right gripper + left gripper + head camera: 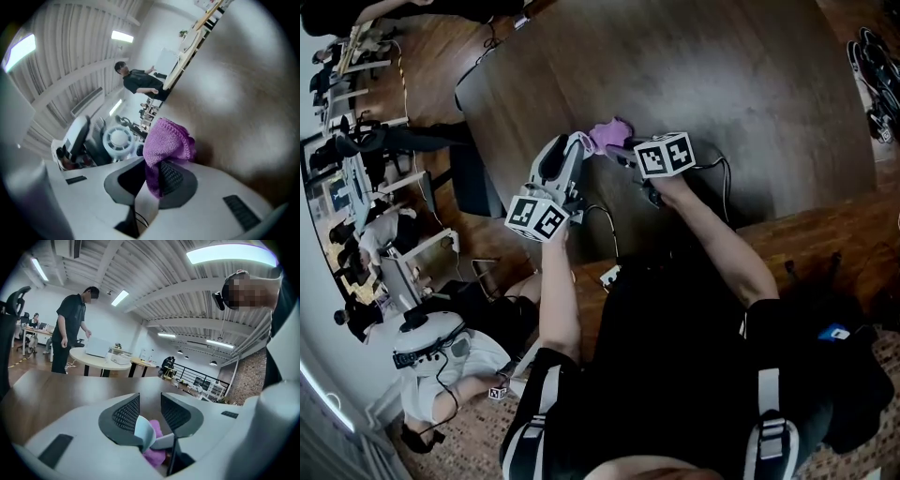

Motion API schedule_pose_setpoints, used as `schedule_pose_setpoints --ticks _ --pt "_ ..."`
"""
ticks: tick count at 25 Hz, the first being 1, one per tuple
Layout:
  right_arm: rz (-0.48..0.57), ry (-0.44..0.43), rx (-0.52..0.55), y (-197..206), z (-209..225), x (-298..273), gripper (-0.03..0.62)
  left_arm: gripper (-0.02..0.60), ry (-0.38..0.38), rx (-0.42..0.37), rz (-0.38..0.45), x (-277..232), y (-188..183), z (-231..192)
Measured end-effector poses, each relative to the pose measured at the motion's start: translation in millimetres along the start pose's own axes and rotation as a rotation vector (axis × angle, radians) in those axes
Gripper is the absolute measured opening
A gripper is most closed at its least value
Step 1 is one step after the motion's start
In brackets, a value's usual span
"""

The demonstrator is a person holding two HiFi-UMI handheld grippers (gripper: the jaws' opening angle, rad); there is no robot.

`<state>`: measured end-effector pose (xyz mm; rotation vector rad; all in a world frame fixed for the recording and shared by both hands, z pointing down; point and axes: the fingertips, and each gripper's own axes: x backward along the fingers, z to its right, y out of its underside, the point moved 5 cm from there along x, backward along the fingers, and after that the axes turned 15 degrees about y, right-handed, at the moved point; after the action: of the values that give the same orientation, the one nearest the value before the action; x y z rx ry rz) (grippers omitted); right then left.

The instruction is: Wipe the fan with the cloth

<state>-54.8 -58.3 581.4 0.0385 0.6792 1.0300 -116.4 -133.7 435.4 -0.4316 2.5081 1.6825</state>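
Over the dark wooden table (pixel 750 84) I hold both grippers close together. In the right gripper view my right gripper (pixel 152 176) is shut on a purple cloth (pixel 166 140), which bunches up above its jaws. In the head view the cloth (pixel 609 134) lies between the two gripper tips. A small white round fan (pixel 117 139) shows beside the left gripper (pixel 77 133). In the left gripper view a pale part of the fan (pixel 143 431) sits between the jaws of my left gripper (pixel 151 411), with the cloth (pixel 154 455) just below it. Most of the fan is hidden in the head view.
A black cable (pixel 605 225) hangs off the table's near edge to a power strip (pixel 609 275) on the floor. A white device (pixel 427 337) lies on the floor at lower left. A person (pixel 70 331) stands by a round white table (pixel 93 359) far behind.
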Motion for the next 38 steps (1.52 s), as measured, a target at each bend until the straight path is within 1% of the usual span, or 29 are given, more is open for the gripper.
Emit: schedule_pose_setpoints --ticks 1,2,4,5,6,7,8,10,12,14,17,18,19,20,21,22,24,26,27,29,31,33,35,36,37,38 --pt "0.051 -0.046 -0.030 -11 -6 11 0.057 0.153 0.004 -0.002 -0.006 -2 -2 1" --pt "0.108 -0.111 -0.057 -24 -16 23 0.057 0.153 0.007 0.000 -0.011 -3 -4 2" --pt "0.212 -0.258 -0.101 -50 -41 45 0.055 0.153 0.019 0.004 -0.009 -4 -6 3" --pt "0.244 -0.323 -0.120 -57 -54 51 0.057 0.154 0.025 0.008 -0.005 -2 -5 2" --pt "0.255 -0.368 -0.133 -59 -63 52 0.056 0.153 0.031 0.011 0.000 1 -2 1" --pt "0.248 -0.386 -0.135 -56 -69 48 0.057 0.153 0.036 0.014 0.003 4 1 -1" --pt "0.231 -0.376 -0.127 -50 -71 40 0.056 0.153 0.038 0.016 0.003 7 3 -3" --pt "0.201 -0.329 -0.118 -35 -68 25 0.057 0.153 0.040 0.018 0.002 13 5 -5" --pt "0.200 -0.274 -0.134 -25 -58 15 0.055 0.153 0.041 0.017 0.000 17 4 -6" --pt "0.174 -0.160 -0.103 -14 -41 5 0.057 0.153 0.041 0.008 -0.007 18 2 -6" --pt "0.053 0.062 -0.033 11 -5 -13 0.057 0.153 0.034 0.000 -0.012 16 0 -4" --pt "0.032 0.124 -0.040 17 6 -12 0.057 0.153 0.033 0.002 -0.011 15 0 -4" --pt "0.041 0.159 -0.070 19 13 -8 0.057 0.153 0.033 0.007 -0.009 15 0 -4" --pt "0.078 0.162 -0.114 17 16 0 0.057 0.153 0.034 0.011 -0.007 15 0 -4" --pt "0.133 0.136 -0.156 11 13 8 0.055 0.153 0.033 0.014 -0.004 16 0 -6" --pt "0.191 0.088 -0.190 3 7 15 0.057 0.153 0.031 0.016 -0.001 17 -1 -7" --pt "0.268 -0.049 -0.269 -9 -10 21 0.057 0.153 0.027 0.018 0.005 19 -3 -10" --pt "0.270 -0.202 -0.395 -12 -25 16 0.057 0.153 0.023 0.019 0.006 20 -4 -12" --pt "0.250 -0.258 -0.455 -10 -29 9 0.055 0.153 0.021 0.018 0.004 20 -5 -11" --pt "0.204 -0.309 -0.528 -2 -32 -5 0.055 0.153 0.016 0.013 -0.002 18 -4 -9" --pt "0.186 -0.335 -0.563 4 -32 -13 0.055 0.153 0.013 0.010 -0.008 15 -3 -6" --pt "0.189 -0.360 -0.578 5 -32 -16 0.055 0.153 0.006 0.007 -0.015 14 -4 -3" --pt "0.188 -0.341 -0.538 5 -30 -19 0.055 0.153 -0.001 0.003 -0.022 13 -4 -1" --pt "0.182 -0.298 -0.485 5 -28 -22 0.055 0.153 0.000 -0.001 -0.021 13 -4 -1" --pt "0.170 -0.228 -0.411 6 -24 -25 0.057 0.153 0.004 -0.006 -0.018 14 -3 -2" --pt "0.148 -0.136 -0.327 8 -19 -28 0.057 0.153 0.005 -0.008 -0.015 14 -2 -3"
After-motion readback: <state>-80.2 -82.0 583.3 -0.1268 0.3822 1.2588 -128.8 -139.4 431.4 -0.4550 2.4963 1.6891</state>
